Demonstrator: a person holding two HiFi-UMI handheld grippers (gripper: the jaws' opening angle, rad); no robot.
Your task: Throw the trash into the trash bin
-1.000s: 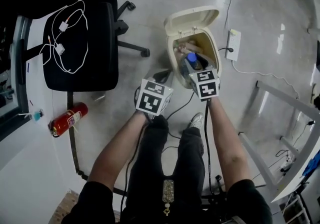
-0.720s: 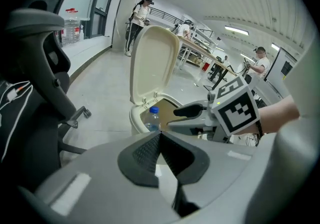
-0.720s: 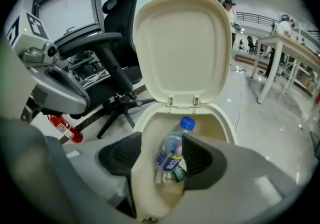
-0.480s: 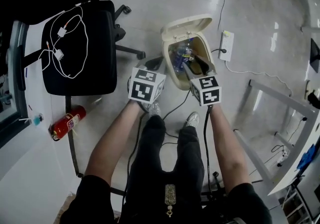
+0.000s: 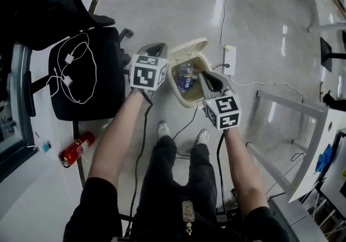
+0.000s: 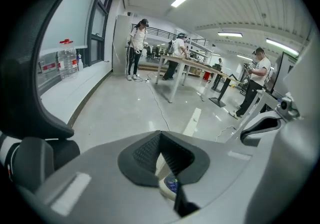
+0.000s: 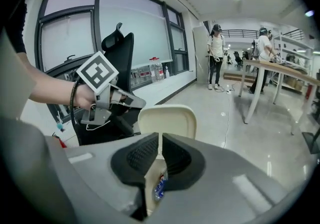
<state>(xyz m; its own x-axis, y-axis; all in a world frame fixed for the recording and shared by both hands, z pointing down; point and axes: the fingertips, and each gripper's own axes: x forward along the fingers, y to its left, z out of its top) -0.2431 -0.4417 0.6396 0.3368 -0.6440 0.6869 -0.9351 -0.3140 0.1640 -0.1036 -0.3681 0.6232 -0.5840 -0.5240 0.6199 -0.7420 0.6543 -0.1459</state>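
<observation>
- Left gripper [image 6: 160, 138]: pads pressed together at the tips, nothing pinched. Through the slit lower down I see only the bin's rim and a bit of blue label.
- Right gripper [image 7: 160, 139]: jaws have just been closing. The pads are drawn in to a hairline slit with nothing between them. The bin shows beyond, not in the grip.
- Trash: a clear plastic bottle [image 5: 186, 78] with a blue label lies inside the trash bin [image 5: 184, 100], free of both grippers.
- Bin is cream, standing on the floor with its lid [image 7: 167, 120] tipped up and open.
- In the head view both grippers hang above the bin. The left is over its left edge by the lid; the right is over its right side, pointing down into the opening.
- The right gripper view shows the left gripper in the person's hand just left of the raised lid.
- A black office chair [image 5: 92, 81] sits left of the bin, with white cables [image 5: 75, 73] on the seat.
- A red fire extinguisher [image 5: 75, 149] lies on the floor further left, near the wall.
- A white power strip [image 5: 228, 57] sits just right of the bin.
- Background: people stand at tables [image 6: 195, 65] well apart from us.
</observation>
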